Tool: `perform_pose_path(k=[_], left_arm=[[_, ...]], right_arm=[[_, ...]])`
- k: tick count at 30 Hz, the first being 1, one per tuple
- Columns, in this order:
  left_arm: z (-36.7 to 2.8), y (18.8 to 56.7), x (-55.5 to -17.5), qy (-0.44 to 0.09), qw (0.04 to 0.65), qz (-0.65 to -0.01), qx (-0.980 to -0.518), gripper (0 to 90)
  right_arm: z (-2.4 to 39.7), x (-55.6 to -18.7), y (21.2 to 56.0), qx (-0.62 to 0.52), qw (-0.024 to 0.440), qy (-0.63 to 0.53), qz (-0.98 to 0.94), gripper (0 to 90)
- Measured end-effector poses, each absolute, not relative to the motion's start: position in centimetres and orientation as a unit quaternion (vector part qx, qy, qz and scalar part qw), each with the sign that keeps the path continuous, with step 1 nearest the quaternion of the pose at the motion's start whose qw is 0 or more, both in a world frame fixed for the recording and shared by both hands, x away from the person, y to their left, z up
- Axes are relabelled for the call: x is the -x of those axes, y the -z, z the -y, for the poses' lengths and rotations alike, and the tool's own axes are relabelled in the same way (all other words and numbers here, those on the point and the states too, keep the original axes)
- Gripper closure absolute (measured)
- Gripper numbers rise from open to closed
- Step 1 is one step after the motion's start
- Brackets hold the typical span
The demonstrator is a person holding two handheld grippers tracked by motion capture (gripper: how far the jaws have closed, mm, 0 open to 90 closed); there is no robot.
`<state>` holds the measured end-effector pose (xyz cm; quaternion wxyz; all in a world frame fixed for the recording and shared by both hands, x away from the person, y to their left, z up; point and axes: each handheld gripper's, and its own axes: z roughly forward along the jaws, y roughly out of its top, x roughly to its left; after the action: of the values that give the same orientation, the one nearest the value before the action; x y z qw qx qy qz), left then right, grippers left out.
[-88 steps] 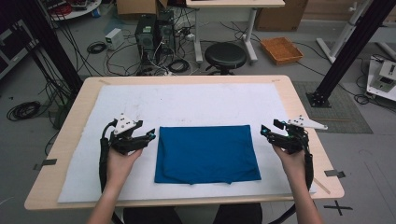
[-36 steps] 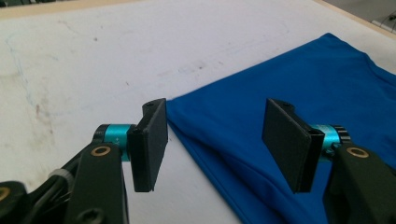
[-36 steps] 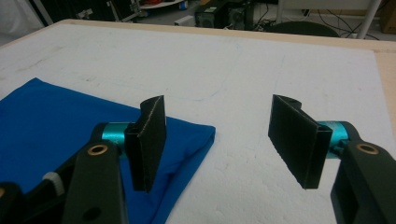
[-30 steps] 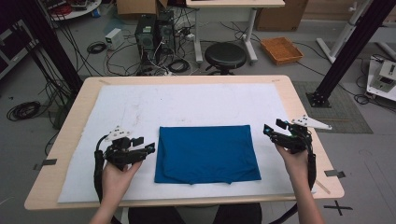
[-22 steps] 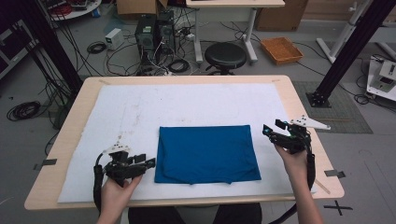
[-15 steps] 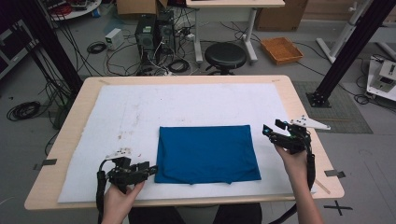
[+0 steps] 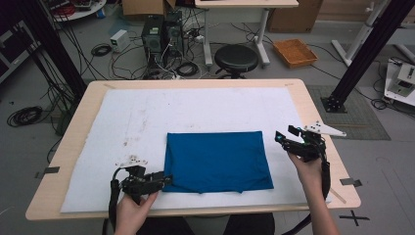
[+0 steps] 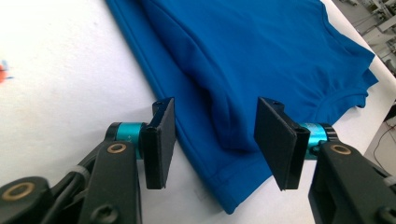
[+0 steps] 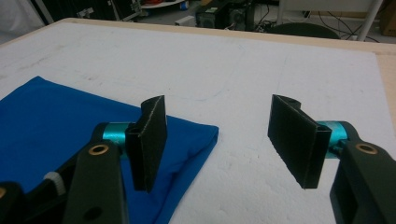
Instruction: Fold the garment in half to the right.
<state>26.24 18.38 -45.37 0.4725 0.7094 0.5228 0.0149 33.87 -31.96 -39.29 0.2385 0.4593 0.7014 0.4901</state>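
A folded blue garment [image 7: 218, 161] lies flat in the middle of the white mat [image 7: 147, 117]. My left gripper [image 7: 164, 181] is open at the garment's near left corner, low over the mat. In the left gripper view that corner of the blue garment [image 8: 243, 93] sits between the spread jaws of the left gripper [image 8: 215, 140], untouched by the pads. My right gripper [image 7: 281, 138] hovers open just off the garment's far right corner. The right gripper view has the right gripper [image 9: 217, 135] with its jaws wide apart over bare mat, the blue garment [image 9: 60, 130] behind its left jaw.
The mat covers a wooden table [image 7: 313, 112]. Beyond the far edge stand a black stool [image 7: 236, 58], computer towers [image 7: 161, 34] with tangled cables and an orange tray [image 7: 295, 52] on the floor. A black frame post [image 7: 362, 54] rises at the right.
My left gripper has moved toward me along the garment's left side, down to its near left corner. The right gripper has barely shifted. The garment lies as before.
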Motion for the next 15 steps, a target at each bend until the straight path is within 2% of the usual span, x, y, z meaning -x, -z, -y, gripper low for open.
perform_pose_path(k=[4,15], left_arm=[[-18.0,45.4,-26.3,-0.015,0.473,-0.523,-0.709,49.4],[-16.8,45.4,-26.5,-0.036,0.463,-0.511,-0.723,66.5]], right_arm=[[31.8,-33.8,39.3,-0.458,0.238,-0.49,-0.702,37.5],[30.9,-33.8,39.2,-0.447,0.234,-0.491,-0.71,37.5]])
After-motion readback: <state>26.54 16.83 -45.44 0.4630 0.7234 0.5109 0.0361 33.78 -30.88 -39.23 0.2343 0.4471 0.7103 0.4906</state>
